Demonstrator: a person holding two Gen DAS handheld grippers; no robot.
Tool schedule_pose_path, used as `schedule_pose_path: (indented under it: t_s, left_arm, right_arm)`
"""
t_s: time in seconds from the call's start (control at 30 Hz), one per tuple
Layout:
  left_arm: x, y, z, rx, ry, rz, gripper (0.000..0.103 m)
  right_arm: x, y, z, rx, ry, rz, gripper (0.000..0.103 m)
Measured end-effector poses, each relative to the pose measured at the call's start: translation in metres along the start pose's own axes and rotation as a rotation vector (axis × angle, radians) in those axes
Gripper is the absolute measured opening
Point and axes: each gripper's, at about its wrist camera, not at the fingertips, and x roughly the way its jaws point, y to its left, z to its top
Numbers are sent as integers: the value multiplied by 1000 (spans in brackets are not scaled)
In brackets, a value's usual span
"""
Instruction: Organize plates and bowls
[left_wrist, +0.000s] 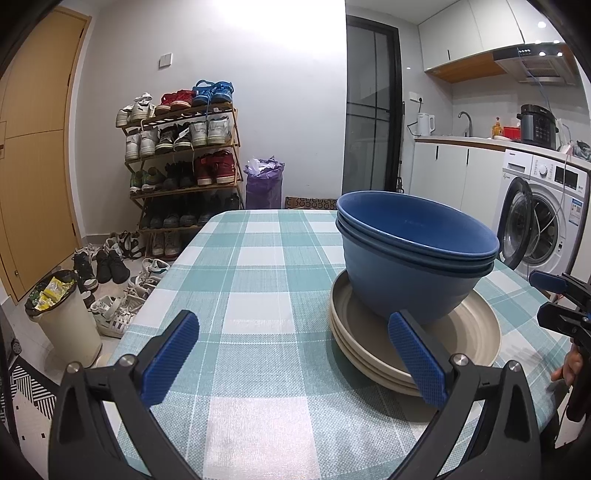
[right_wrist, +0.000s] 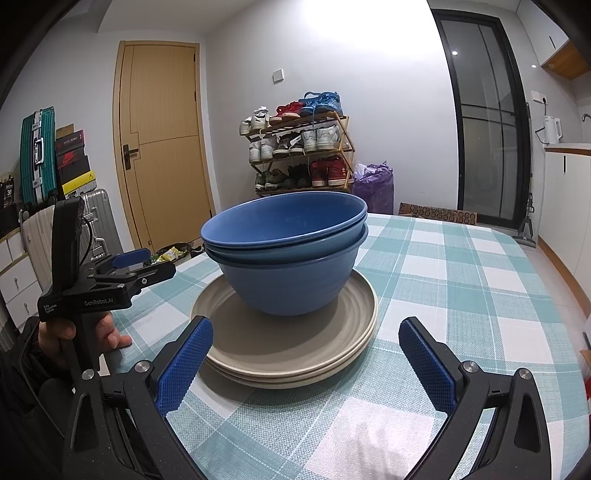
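Note:
Nested blue bowls (left_wrist: 413, 258) (right_wrist: 288, 251) stand upright on a stack of beige plates (left_wrist: 472, 332) (right_wrist: 288, 350) on the checked tablecloth (left_wrist: 258, 280) (right_wrist: 461, 295). My left gripper (left_wrist: 295, 354) is open with nothing between its fingers, and its right finger (left_wrist: 417, 358) overlaps the plates' near rim in view. My right gripper (right_wrist: 306, 358) is open too, facing the stack from close by, its left finger (right_wrist: 184, 365) by the plate rim. The left gripper (right_wrist: 136, 262), held by a hand (right_wrist: 107, 332), shows at the left of the right wrist view.
Beyond the table's far edge are a shoe rack (left_wrist: 181, 158), loose shoes (left_wrist: 110, 269), a bin (left_wrist: 66, 317) and a purple bag (left_wrist: 264, 184). A washing machine (left_wrist: 543, 218) and kitchen counter stand to the right. Suitcases (right_wrist: 37, 158) and a wooden door (right_wrist: 162, 140) are at the left.

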Motion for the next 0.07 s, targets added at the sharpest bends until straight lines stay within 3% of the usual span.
schedule_pose_path:
  t_s: [0.07]
  left_arm:
    - [0,0,0,-3,0,-2,103]
  right_arm:
    - [1,0,0,0,1,0,102]
